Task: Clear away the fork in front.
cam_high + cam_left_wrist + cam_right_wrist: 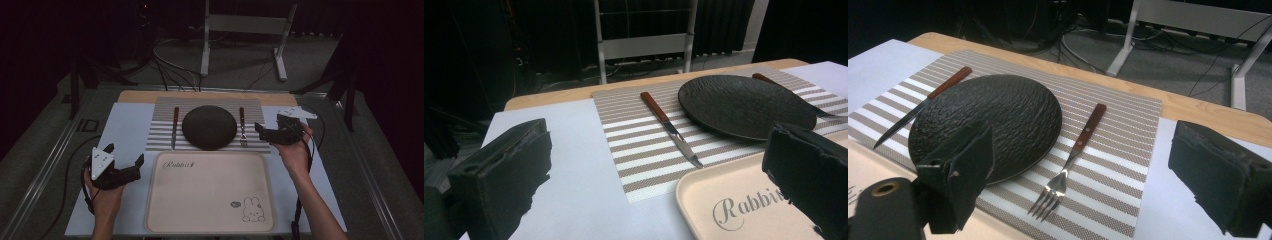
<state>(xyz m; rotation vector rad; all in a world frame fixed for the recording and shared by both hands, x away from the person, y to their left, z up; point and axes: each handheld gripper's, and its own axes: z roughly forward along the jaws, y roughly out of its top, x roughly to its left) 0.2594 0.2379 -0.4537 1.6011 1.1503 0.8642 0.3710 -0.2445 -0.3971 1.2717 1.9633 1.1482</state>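
Note:
A dark round plate (209, 127) (744, 104) (990, 122) lies in the middle of a striped placemat (165, 131). A knife (175, 126) (670, 127) (923, 105) with a reddish handle lies left of the plate, a fork (242, 127) (1073, 152) with the same handle lies right of it. My left gripper (125, 156) (659, 185) is open over the white sheet, left of the beige tray (210, 192), holding nothing. My right gripper (272, 131) (1088, 180) is open just right of the fork, near its tines, empty.
The beige tray (734, 210) with a rabbit drawing and "Rabbit" lettering sits at the table's near middle. A white sheet (125, 131) covers the wooden tabletop. Cables and a white metal frame (245, 30) stand on the floor beyond the far edge.

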